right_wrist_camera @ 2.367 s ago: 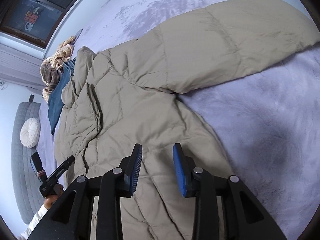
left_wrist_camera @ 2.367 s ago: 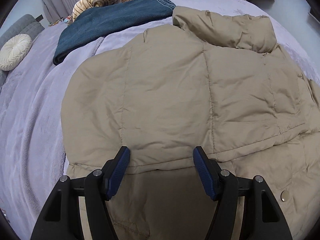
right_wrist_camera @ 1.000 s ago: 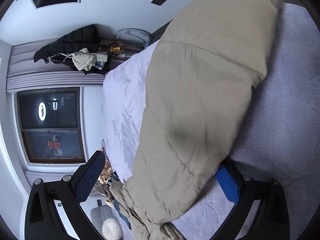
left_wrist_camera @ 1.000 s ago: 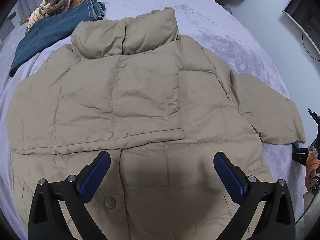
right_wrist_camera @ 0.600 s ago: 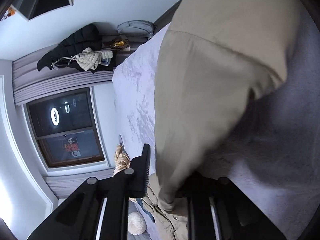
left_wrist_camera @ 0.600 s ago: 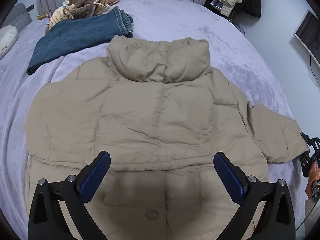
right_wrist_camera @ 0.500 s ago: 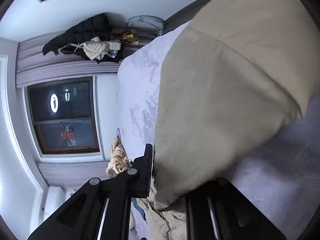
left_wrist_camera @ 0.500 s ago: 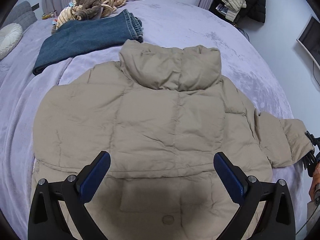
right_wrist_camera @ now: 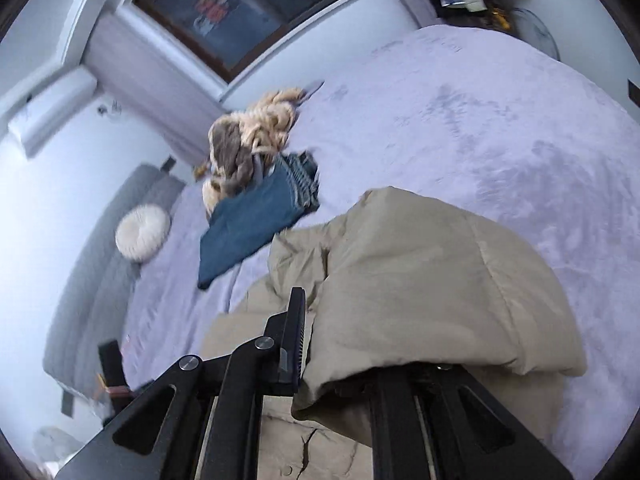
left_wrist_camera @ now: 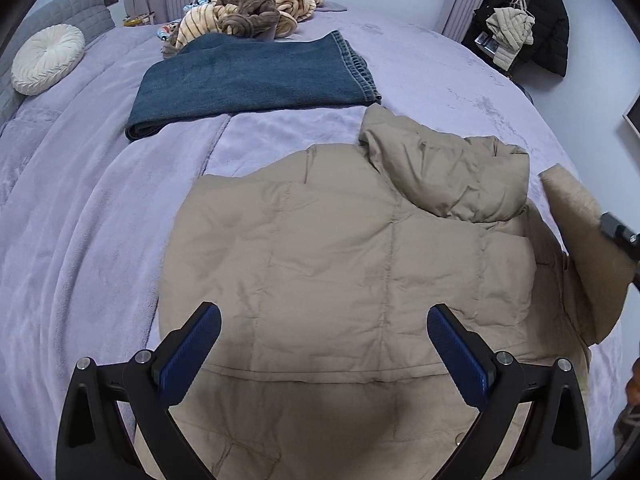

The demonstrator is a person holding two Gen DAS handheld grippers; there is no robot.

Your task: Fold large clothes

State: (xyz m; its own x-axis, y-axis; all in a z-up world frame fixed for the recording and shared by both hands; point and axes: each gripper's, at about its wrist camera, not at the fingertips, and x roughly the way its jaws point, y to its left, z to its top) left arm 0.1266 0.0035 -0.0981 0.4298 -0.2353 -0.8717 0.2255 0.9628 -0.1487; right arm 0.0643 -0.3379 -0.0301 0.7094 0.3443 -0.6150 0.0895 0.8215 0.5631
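A tan puffer jacket (left_wrist_camera: 360, 248) lies spread on the lilac bed, collar (left_wrist_camera: 452, 172) away from me. My left gripper (left_wrist_camera: 324, 344) hangs open above the jacket's lower back, nothing between its blue pads (left_wrist_camera: 192, 348). At the right edge of the left wrist view the jacket's sleeve (left_wrist_camera: 580, 220) is raised off the bed, with the right gripper (left_wrist_camera: 620, 236) on its end. In the right wrist view my right gripper (right_wrist_camera: 352, 320) is shut on the sleeve (right_wrist_camera: 432, 280), which drapes over and hides the right finger. The sleeve hangs above the jacket's body (right_wrist_camera: 320, 448).
Folded blue jeans (left_wrist_camera: 256, 76) lie beyond the collar, with a heap of striped and brown clothes (left_wrist_camera: 248, 12) behind them. A round white cushion (left_wrist_camera: 48, 60) leans on the grey headboard at far left. Dark coats (left_wrist_camera: 536, 12) hang at far right. Bare lilac bedcover (left_wrist_camera: 80, 220) stretches left.
My right gripper closed on the sleeve's end, rolled over and lifted it off the bed toward the jacket's body. The left gripper, still open, drifted sideways, so the jacket sits further right in its view.
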